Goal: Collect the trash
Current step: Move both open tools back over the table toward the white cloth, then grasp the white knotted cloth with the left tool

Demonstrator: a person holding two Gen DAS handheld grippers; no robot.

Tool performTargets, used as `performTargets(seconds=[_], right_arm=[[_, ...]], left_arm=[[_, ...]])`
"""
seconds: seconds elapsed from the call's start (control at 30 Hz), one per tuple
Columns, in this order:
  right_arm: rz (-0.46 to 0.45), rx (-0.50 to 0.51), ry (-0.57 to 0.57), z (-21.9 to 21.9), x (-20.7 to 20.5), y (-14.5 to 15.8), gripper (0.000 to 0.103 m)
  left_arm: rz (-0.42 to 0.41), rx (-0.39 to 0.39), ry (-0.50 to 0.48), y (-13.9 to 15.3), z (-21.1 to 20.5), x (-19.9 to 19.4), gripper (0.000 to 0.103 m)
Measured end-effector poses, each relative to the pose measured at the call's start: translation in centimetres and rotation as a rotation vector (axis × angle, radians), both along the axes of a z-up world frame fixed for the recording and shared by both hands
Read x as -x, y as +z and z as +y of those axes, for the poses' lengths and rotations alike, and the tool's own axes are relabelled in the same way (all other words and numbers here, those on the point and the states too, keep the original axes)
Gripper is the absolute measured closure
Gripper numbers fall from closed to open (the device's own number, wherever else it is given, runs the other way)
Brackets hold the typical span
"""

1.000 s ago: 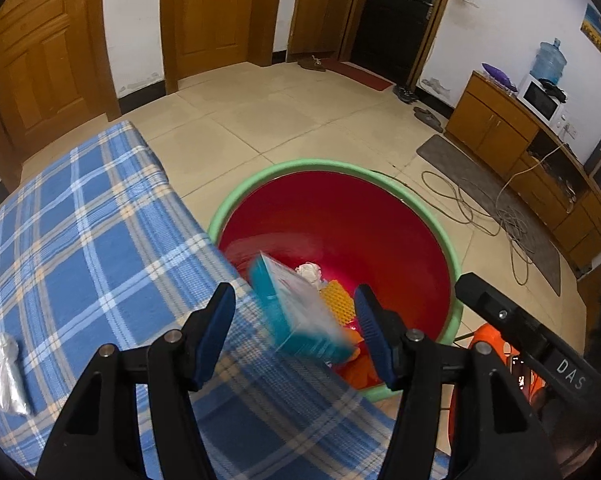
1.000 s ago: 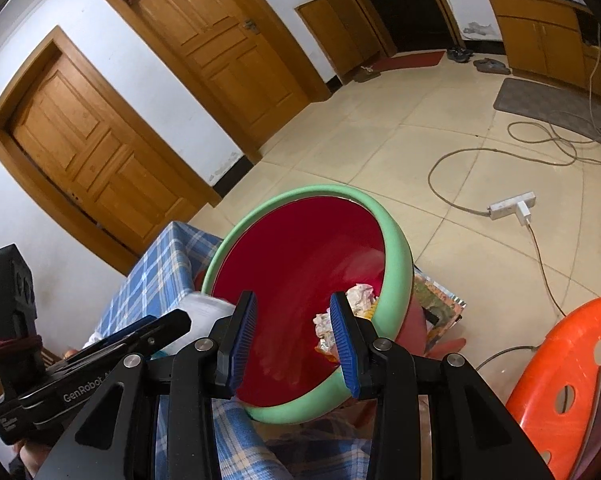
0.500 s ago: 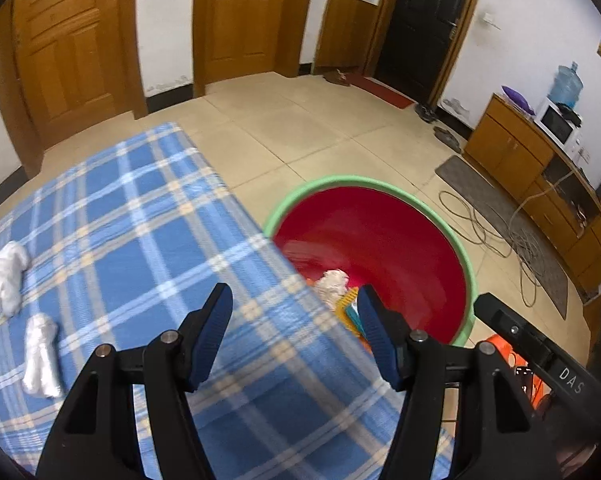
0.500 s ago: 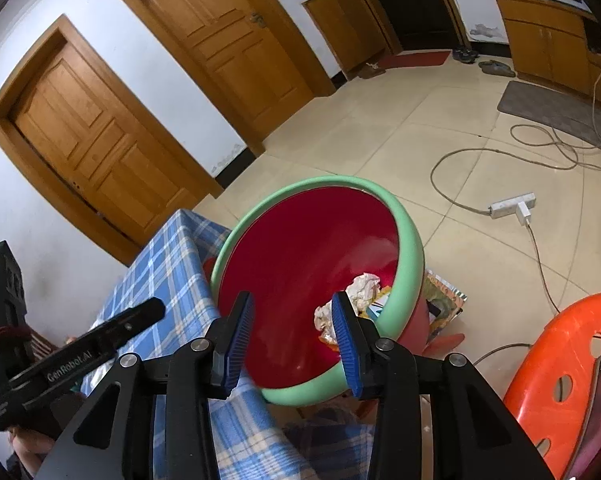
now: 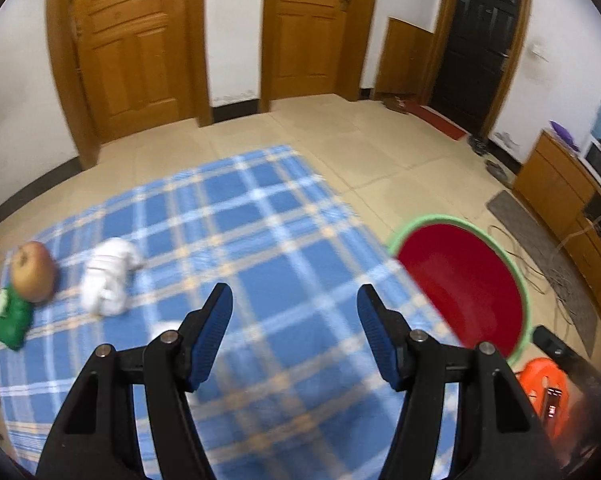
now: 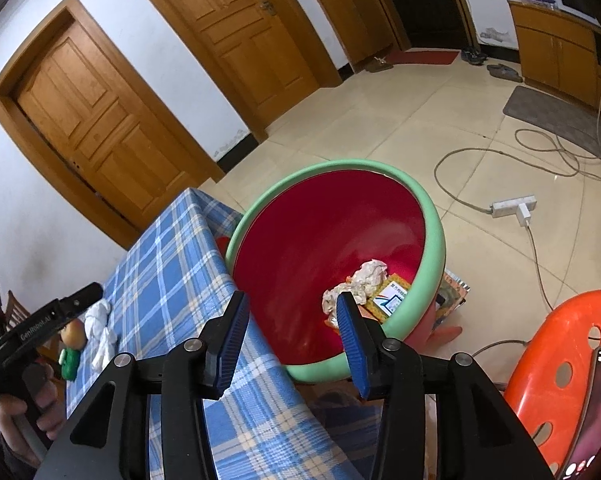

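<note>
A red basin with a green rim [image 5: 432, 221] [image 6: 433, 220] stands on the floor against the table's blue checked cloth [image 5: 260, 236] [image 6: 168, 264]. Inside it lie crumpled paper [image 6: 360, 282] and a small printed box [image 6: 392, 298]. My left gripper [image 5: 294, 294] hangs open over the cloth with nothing between its fingers. A crumpled white tissue [image 5: 108, 280] [image 6: 100, 328], an apple [image 5: 32, 272] [image 6: 74, 334] and a green object [image 5: 10, 320] [image 6: 70, 362] lie to its left. My right gripper [image 6: 292, 300] hovers at the basin's near edge, jaws opening and empty.
An orange plastic chair [image 6: 560, 340] with a phone [image 6: 596, 400] on it stands right of the basin. A power strip [image 6: 512, 204] and cables lie on the tiled floor. Wooden doors line the far wall. A hand [image 6: 20, 400] holds the left gripper's handle.
The teal box that was falling between the left fingers is gone from them. The left gripper swung left from over the basin to over the cloth. The right jaws widened a little.
</note>
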State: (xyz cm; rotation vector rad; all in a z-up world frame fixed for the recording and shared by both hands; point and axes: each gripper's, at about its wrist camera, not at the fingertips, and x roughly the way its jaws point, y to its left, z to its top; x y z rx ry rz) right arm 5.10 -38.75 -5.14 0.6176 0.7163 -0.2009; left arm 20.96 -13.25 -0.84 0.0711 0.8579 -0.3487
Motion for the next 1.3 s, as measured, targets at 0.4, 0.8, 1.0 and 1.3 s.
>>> performTargets(seconds=[0.4,0.8,1.0,1.3], right_arm=[[0.022,0.026,-0.011,1.2,-0.8,-0.1,0.052],[0.064,0.037,-0.021,1.2,-1.4,-1.0,0.052],[0.069,0.032,-0.021,1.2,-1.4,-1.2,0.052],[0.059,0.030,0.029,3.1,-1.4,-1.1,0.052]], left_arm=[[0.031,-0.085,0.210,-3.1,9.2,-5.6,0.039],[0.127,-0.036,0.263,-7.7,12.4,-10.0,0.039],[0.094,-0.051,0.258,-8.5,12.3,-9.6,0.072],[0.078,0.001,0.208,-6.7,13.2,-5.2,0.081]])
